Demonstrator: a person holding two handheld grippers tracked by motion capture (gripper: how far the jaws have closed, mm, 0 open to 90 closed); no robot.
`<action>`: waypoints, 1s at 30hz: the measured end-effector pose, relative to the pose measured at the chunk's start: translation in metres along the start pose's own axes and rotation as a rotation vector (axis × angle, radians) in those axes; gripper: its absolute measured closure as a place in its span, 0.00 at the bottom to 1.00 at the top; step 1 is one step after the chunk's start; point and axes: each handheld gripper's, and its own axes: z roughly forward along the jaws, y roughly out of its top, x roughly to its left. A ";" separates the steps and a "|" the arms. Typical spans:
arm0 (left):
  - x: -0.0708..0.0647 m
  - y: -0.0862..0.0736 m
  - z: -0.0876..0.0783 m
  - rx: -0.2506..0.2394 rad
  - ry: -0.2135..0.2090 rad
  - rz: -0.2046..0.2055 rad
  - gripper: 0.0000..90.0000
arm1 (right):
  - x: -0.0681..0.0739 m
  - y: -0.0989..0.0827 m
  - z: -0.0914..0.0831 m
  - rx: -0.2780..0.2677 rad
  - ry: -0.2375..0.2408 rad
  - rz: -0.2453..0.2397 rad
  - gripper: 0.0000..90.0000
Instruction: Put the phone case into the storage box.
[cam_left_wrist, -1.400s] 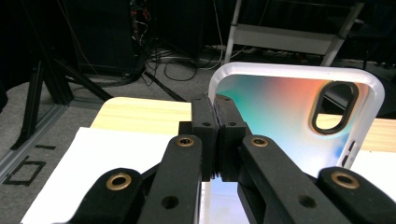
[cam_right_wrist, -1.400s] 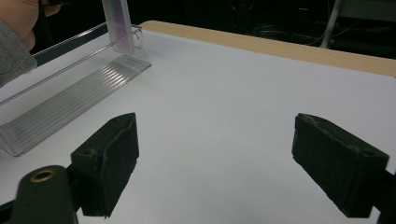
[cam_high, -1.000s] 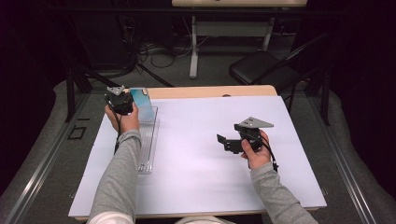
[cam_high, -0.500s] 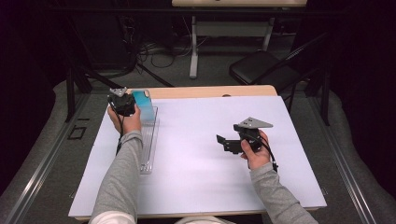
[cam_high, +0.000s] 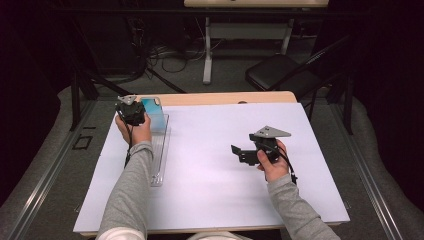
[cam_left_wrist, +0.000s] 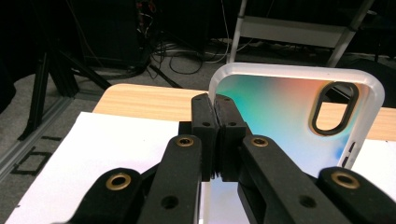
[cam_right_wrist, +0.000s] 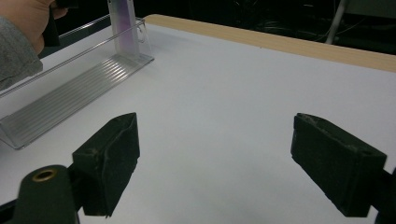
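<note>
A phone case (cam_left_wrist: 280, 112) with a teal-to-orange gradient, a frosted rim and an oval camera hole stands upright at the far end of a clear plastic rack (cam_high: 160, 155). My left gripper (cam_left_wrist: 215, 121) is shut on the case's left edge, pinching it between both pads. From above, the left gripper (cam_high: 131, 112) sits at the table's far left beside the case (cam_high: 152, 112). My right gripper (cam_high: 237, 152) hovers over the white sheet right of centre. Its jaws are open, with nothing between them (cam_right_wrist: 229, 163). The case (cam_right_wrist: 122, 23) and rack (cam_right_wrist: 70, 102) lie far off to its left.
A white sheet (cam_high: 215, 190) covers most of the wooden table (cam_high: 225, 97). Beyond the far edge are a black chair (cam_high: 280, 75), table legs and cables on the floor. A metal rail (cam_high: 50, 170) runs along the left side.
</note>
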 end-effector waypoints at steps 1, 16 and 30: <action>0.000 0.000 0.000 0.001 -0.001 -0.002 0.98 | 0.000 0.000 0.000 -0.001 -0.001 -0.002 0.17; -0.001 -0.002 -0.001 -0.003 -0.002 0.016 0.97 | 0.000 0.000 0.001 0.001 0.001 0.004 0.17; -0.003 -0.002 0.000 -0.006 -0.014 0.028 0.96 | -0.001 0.000 0.001 0.000 0.002 0.006 0.17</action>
